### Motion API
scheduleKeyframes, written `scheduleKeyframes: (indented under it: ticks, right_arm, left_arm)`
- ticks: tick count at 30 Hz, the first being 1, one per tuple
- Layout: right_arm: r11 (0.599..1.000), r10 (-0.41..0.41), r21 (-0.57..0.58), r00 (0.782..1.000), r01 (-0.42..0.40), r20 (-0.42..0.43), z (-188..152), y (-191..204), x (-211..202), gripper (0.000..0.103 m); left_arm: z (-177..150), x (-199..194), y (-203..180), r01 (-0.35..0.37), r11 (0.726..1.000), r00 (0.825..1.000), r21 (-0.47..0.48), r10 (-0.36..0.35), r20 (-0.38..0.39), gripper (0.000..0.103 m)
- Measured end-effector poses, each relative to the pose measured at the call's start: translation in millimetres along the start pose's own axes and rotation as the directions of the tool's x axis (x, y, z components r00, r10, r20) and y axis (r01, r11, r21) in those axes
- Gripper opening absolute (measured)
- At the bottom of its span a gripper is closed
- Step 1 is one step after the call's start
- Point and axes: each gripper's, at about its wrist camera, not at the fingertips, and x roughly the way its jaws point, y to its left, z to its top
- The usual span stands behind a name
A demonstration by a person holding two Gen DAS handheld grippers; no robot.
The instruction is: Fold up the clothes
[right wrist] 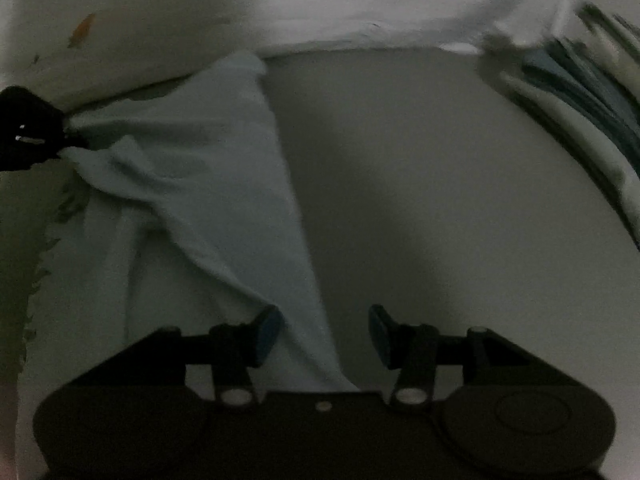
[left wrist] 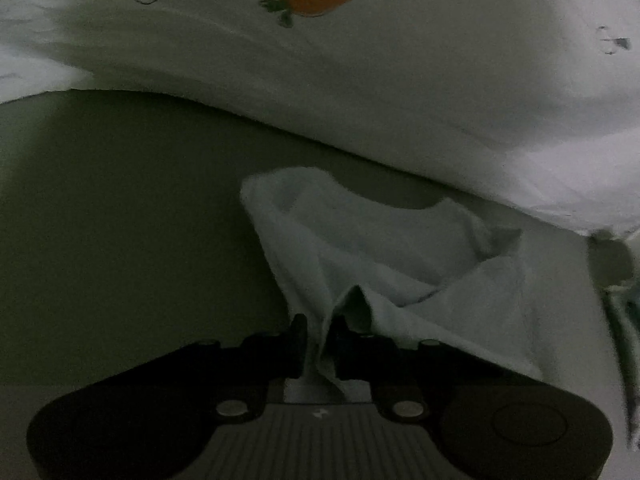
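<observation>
A fold of the pale garment (left wrist: 384, 256) is being pinched by the left gripper (left wrist: 318, 344). The right gripper (right wrist: 326, 334), jaws spread, is being held over the garment's near edge, which runs lengthwise across the grey surface (right wrist: 440, 200) toward the carrot-print bedding (left wrist: 360, 60).

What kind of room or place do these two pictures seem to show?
Probably a bedroom, seen dimly. A white carrot-print bedding lies behind a plain surface, likely a bed. The left hand-held gripper pinches a pale garment, and striped fabric lies at one side.
</observation>
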Motion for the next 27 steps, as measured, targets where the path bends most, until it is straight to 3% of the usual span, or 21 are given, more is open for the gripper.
scheduleKeyframes:
  ticks: [3, 6, 8, 10, 15, 20, 22, 23, 24, 27]
  right_arm:
    - [0.999, -0.008, 0.032, 1.0, 0.008, 0.0, -16, -23, -14, 0.055]
    - [0.999, 0.006, 0.031, 1.0, -0.006, -0.005, -35, -40, -23, 0.062]
    - [1.0, 0.009, -0.026, 1.0, -0.009, -0.002, -54, -47, -29, 0.066]
    - [0.997, 0.009, -0.074, 1.0, -0.009, 0.003, -74, -55, -36, 0.066]
    - [0.999, 0.032, -0.001, 0.999, -0.032, 0.016, -112, -84, -47, 0.068]
    - [0.989, 0.074, 0.129, 0.997, -0.078, 0.034, -132, -114, -53, 0.069]
    - [0.988, 0.082, 0.132, 0.996, -0.086, 0.038, -137, -118, -55, 0.053]
    - [0.988, 0.079, 0.131, 0.996, -0.083, 0.036, -138, -118, -57, 0.018]
    - [0.988, 0.077, 0.13, 0.996, -0.081, 0.034, -140, -118, -58, 0.003]
    - [0.991, 0.079, 0.098, 0.994, -0.086, 0.076, -138, -103, -82, 0.001]
  left_arm:
    - [1, -4, 4, 0.008, 1.0, 1.0, -0.018, -0.008, -0.029, 0.026]
    - [-9, -41, 0, -0.007, 1.0, 0.997, -0.001, 0.007, 0.079, 0.065]
    - [-23, -67, -4, 0.011, 1.0, 0.99, 0.026, -0.015, 0.143, 0.071]
    - [-39, -84, -9, 0.045, 0.997, 0.988, 0.065, -0.054, 0.141, 0.071]
    - [-112, -115, -31, 0.08, 0.975, 0.991, 0.205, -0.1, 0.086, 0.075]
    - [-196, -123, -34, 0.141, 0.954, 0.989, 0.265, -0.125, -0.075, 0.075]
    - [-221, -127, -30, 0.159, 0.951, 0.983, 0.266, -0.129, -0.127, 0.075]
    - [-232, -130, -28, 0.161, 0.949, 0.982, 0.271, -0.126, -0.143, 0.075]
    - [-239, -133, -27, 0.158, 0.945, 0.982, 0.285, -0.119, -0.149, 0.075]
    - [-251, -146, -22, 0.146, 0.939, 0.984, 0.313, -0.106, -0.142, 0.075]
